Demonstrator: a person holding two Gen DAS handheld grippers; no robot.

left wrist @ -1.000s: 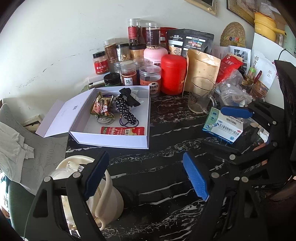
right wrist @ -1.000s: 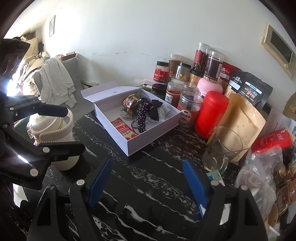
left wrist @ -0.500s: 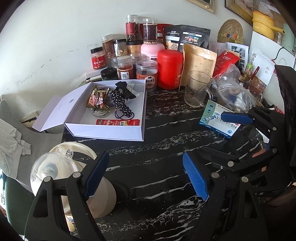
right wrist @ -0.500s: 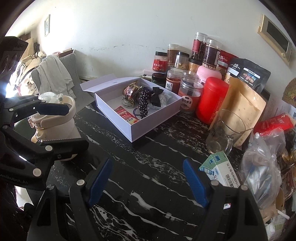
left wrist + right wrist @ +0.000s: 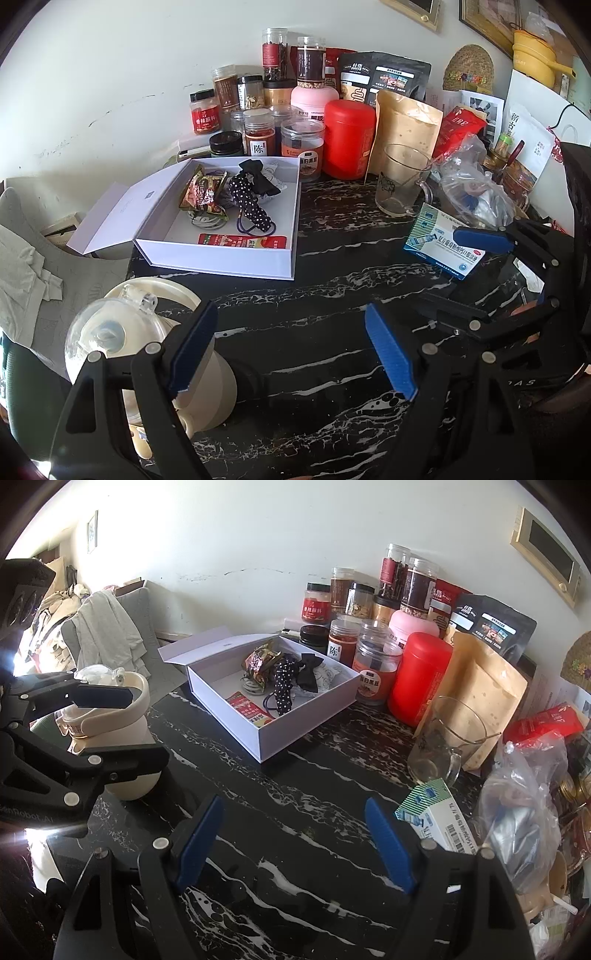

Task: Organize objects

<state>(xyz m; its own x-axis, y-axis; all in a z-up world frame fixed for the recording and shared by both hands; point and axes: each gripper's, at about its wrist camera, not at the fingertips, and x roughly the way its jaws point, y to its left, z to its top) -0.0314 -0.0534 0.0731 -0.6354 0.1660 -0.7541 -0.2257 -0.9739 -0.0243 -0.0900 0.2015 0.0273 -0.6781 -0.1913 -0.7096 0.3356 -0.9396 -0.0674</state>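
While both tools hover over the black white-veined marble tabletop (image 5: 317,295), I keep my left gripper (image 5: 291,350) and my right gripper (image 5: 293,834) spread wide with nothing between the blue pads, ready for whatever I pick next. Nearest my left fingers sits the cream plastic bottle with a clear domed cap (image 5: 122,332), parked at the table's edge, probably because it is too bulky for the box. Close by my right fingers lies the white, green-and-blue cardboard medicine carton (image 5: 436,816), loose and, I judge, the likeliest next candidate. Farther on stands the open white cardboard box (image 5: 221,254), lid folded back so I can drop things in; it already holds a snack packet, a polka-dot hair tie and a black bow. Beside it waits the clear glass mug (image 5: 400,181). Against the wall, jars and the red cylindrical canister (image 5: 349,138) stand grouped.
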